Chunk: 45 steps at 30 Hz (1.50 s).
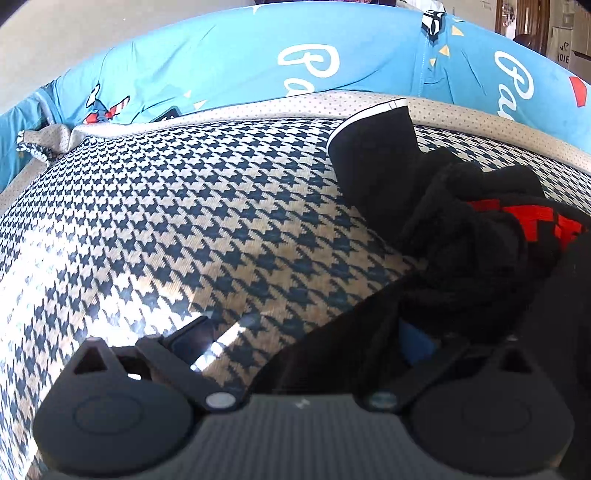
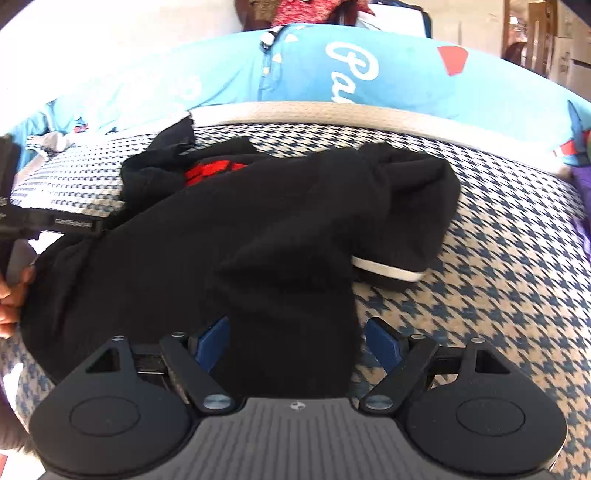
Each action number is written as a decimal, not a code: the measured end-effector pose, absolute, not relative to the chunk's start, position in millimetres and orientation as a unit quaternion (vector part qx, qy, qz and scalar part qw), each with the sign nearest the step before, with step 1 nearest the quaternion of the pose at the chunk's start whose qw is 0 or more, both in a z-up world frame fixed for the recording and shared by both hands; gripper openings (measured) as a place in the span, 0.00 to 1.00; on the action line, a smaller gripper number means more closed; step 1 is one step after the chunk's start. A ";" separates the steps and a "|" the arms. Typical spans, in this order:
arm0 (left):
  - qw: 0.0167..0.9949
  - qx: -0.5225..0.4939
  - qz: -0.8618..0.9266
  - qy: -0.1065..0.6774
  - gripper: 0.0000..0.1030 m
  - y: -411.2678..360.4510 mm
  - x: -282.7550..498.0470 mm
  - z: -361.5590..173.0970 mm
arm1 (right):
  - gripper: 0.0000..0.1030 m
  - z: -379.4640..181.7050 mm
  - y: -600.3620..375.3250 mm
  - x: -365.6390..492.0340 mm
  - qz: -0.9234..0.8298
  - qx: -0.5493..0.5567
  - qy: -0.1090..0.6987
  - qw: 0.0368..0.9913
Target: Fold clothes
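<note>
A black garment (image 2: 258, 229) with a red print (image 2: 210, 170) and a white-trimmed cuff (image 2: 388, 271) lies crumpled on a houndstooth cover (image 2: 498, 277). My right gripper (image 2: 297, 343) stands open astride a fold of it; the right blue pad (image 2: 384, 343) is apart from the cloth. In the left wrist view the black garment (image 1: 461, 240) fills the right side, its edge running between the wide jaws of my left gripper (image 1: 306, 343). Bare cover shows beside the left finger (image 1: 192, 343). The left gripper (image 2: 74, 223) also appears at the garment's left edge, held by a hand (image 2: 9, 302).
The houndstooth cover (image 1: 184, 203) has a beige dotted border (image 1: 258, 107). Behind it lies blue bedding with white lettering (image 1: 258, 55) (image 2: 369, 74). Something purple (image 2: 583, 184) sits at the right edge. Red clothing (image 2: 306, 11) shows at the back.
</note>
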State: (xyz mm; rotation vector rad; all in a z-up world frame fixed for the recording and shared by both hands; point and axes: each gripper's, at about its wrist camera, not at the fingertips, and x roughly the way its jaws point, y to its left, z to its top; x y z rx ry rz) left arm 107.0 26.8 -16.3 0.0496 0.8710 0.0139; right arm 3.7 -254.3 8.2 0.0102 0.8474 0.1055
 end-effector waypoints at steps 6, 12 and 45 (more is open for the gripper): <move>0.907 0.015 0.018 0.421 1.00 28.8 93.9 -14.9 | 0.61 2.0 -254.6 -1.1 0.061 0.025 0.408 0.911; 0.906 0.001 0.028 0.422 1.00 34.5 78.1 -13.1 | 0.12 2.1 -245.7 -13.2 0.064 0.034 0.388 0.919; 0.909 -0.056 0.032 0.411 1.00 53.4 -4.7 5.5 | 0.71 21.9 -279.0 -102.7 -0.017 0.183 0.340 0.923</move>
